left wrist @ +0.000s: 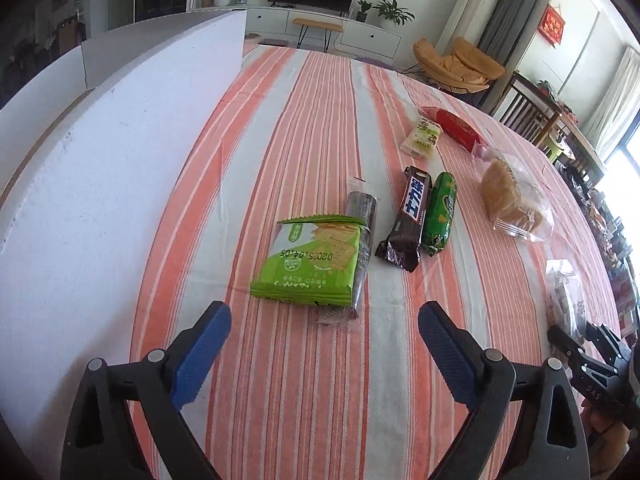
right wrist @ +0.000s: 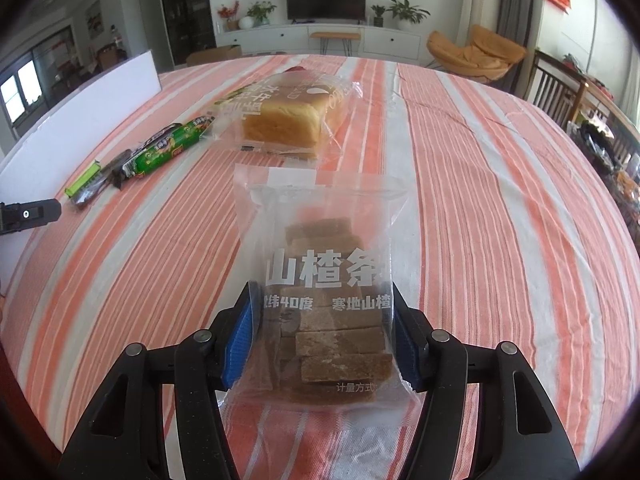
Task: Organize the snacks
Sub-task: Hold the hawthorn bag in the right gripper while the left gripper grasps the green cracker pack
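Snacks lie on my striped tablecloth (left wrist: 304,128). My right gripper (right wrist: 324,340) has its blue pads (right wrist: 239,344) pressed on both sides of a clear bag of brown strips (right wrist: 320,280), which rests on the cloth near the table's near edge. My left gripper (left wrist: 325,344) hangs spread wide, holding nothing, just short of the green cracker packet (left wrist: 308,256). Beyond lie the chocolate bar (left wrist: 408,220) and bagged bread (right wrist: 292,116).

On the tabletop (left wrist: 304,360), the cracker pack (left wrist: 308,260) overlaps a wrapped bar (left wrist: 362,216); at 3 o'clock lie the chocolate bar (left wrist: 408,220), sausage (left wrist: 440,212), then bread (left wrist: 512,200).
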Available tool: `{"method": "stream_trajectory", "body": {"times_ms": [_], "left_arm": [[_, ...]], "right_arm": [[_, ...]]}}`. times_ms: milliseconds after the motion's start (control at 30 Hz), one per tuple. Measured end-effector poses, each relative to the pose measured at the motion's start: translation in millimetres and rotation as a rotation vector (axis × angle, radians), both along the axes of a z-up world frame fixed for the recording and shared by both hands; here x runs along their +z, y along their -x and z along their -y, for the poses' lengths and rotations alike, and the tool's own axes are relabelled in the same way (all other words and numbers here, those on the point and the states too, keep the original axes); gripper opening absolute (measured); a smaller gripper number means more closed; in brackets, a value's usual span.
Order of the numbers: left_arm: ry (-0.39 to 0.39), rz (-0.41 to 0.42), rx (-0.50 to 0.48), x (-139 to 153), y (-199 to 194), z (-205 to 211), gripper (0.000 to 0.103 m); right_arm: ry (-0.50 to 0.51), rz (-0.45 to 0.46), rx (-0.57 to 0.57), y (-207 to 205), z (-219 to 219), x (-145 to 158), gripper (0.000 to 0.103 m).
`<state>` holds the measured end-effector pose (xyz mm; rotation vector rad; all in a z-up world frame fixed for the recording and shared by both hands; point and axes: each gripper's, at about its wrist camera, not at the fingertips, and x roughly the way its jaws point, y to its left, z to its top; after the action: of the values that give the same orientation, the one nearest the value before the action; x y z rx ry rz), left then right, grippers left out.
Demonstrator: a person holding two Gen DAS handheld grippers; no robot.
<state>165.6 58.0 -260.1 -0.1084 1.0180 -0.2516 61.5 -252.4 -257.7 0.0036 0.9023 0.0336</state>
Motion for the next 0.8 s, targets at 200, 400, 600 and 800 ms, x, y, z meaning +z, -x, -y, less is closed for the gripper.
{"method": "stream_trajectory", "body": {"times_ms": [200, 400, 600, 800], "left_arm": [[0.011, 0.035, -0.017, -3, -14, 8, 0.044], [-0.116, 0.067, -0.137, -1, 49, 24, 0.044], [-0.12, 0.037, -0.211, 3, 89, 19, 0.083], [-0.175, -0.007, -0.175, -7, 80, 18, 0.086]], "right_arm": [[-0.001, 0.0, 0.0, -1, 0, -1, 0.064], [-0.001, 0.0, 0.0, -1, 0, -1, 0.064], [-0.001, 0.0, 0.0, -1, 0, -1, 0.065], [-0.002, 0.0, 0.0, -1, 0, -1, 0.065]]}}
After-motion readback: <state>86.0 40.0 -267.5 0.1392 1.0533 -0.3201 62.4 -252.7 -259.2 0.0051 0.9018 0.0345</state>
